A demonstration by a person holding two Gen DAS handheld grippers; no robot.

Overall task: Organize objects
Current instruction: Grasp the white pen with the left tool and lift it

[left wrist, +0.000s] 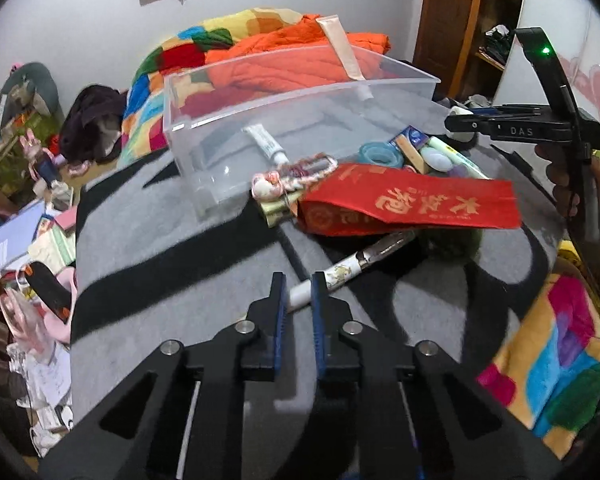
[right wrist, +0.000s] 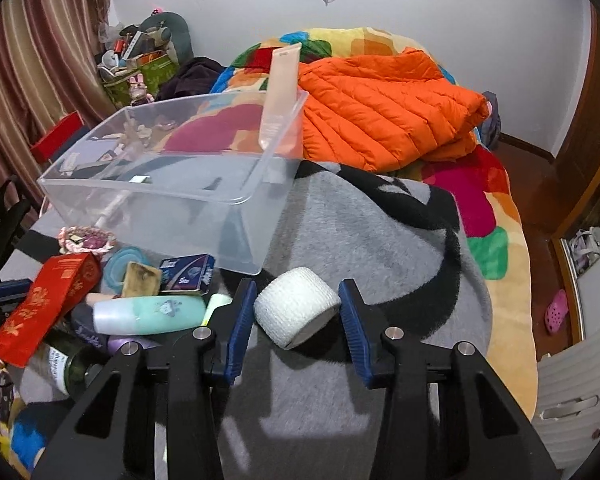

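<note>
A clear plastic bin [left wrist: 300, 96] [right wrist: 172, 192] stands on a grey and black blanket. A pink tube [left wrist: 342, 48] [right wrist: 280, 96] leans in its far corner and a small white tube [left wrist: 266, 144] lies inside. My left gripper [left wrist: 299, 280] has narrow-set jaws around the white end of a pen-like stick [left wrist: 352, 268], which lies on the blanket. My right gripper [right wrist: 298, 292] is open around a white bandage roll [right wrist: 296, 306] on the blanket, apparently not touching it; it also shows in the left wrist view [left wrist: 460, 124]. A red packet [left wrist: 412, 204] [right wrist: 48, 300] lies on the pile.
Beside the bin lie a teal tape roll [left wrist: 380, 154], a mint bottle [right wrist: 148, 314], a blue box [right wrist: 188, 274], a woven pink charm [left wrist: 292, 176] and a dark glass bottle [right wrist: 64, 364]. An orange jacket [right wrist: 384, 120] lies behind the bin. Clutter lines the left floor [left wrist: 28, 240].
</note>
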